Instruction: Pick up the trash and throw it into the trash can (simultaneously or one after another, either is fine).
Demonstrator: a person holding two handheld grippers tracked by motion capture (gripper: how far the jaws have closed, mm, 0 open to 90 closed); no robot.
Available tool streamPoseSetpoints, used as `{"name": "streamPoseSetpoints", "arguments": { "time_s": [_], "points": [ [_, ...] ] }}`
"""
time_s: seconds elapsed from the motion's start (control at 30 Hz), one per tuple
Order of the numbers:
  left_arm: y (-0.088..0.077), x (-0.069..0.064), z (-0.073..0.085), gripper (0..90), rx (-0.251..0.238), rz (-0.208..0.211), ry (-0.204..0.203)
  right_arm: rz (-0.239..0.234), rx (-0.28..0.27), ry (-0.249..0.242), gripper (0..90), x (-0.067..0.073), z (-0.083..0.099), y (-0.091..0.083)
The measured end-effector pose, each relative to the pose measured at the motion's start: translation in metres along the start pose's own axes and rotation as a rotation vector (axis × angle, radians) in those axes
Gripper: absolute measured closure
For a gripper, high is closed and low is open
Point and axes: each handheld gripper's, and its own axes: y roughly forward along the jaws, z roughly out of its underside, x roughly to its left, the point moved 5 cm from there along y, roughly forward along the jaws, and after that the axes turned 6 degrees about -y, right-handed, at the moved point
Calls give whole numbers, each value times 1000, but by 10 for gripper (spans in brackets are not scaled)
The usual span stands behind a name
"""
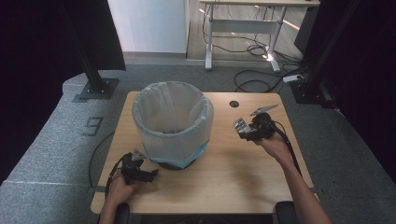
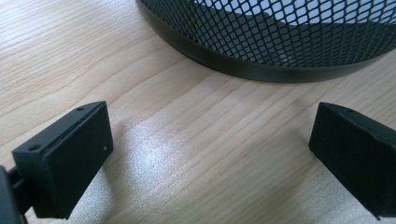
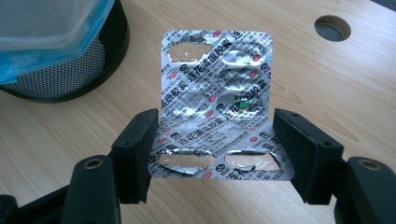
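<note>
A silver foil blister pack [image 3: 215, 98] with red print and torn-open pockets is clamped by its edges in my right gripper [image 3: 215, 156]; it bends upward between the black jaws. In the high view the right gripper [image 1: 243, 128] hovers above the table's right half with the pack [image 1: 240, 125] at its tip, right of the bin. A black mesh bin [image 1: 173, 119] lined with a translucent bag stands mid-table. My left gripper [image 1: 148, 175] rests on the table at the bin's front left foot, jaws wide apart with bare wood between them [image 2: 210, 149].
The wooden table [image 1: 233, 172] has a round cable hole [image 1: 233, 103] at its far right. The bin's mesh base [image 2: 280, 42] lies just ahead of the left jaws. Black stands, cables and a desk occupy the floor beyond the table.
</note>
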Motion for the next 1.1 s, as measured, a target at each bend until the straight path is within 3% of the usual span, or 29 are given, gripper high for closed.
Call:
{"name": "streamPoseSetpoints", "arguments": {
  "time_s": [0.63, 1.1],
  "points": [
    [0, 0, 0, 0, 0, 0, 0, -49, -27, -32, 332, 7, -30, -25],
    [0, 0, 0, 0, -2, 0, 0, -51, -34, -70, 332, 10, -49, -38]
  ]
}}
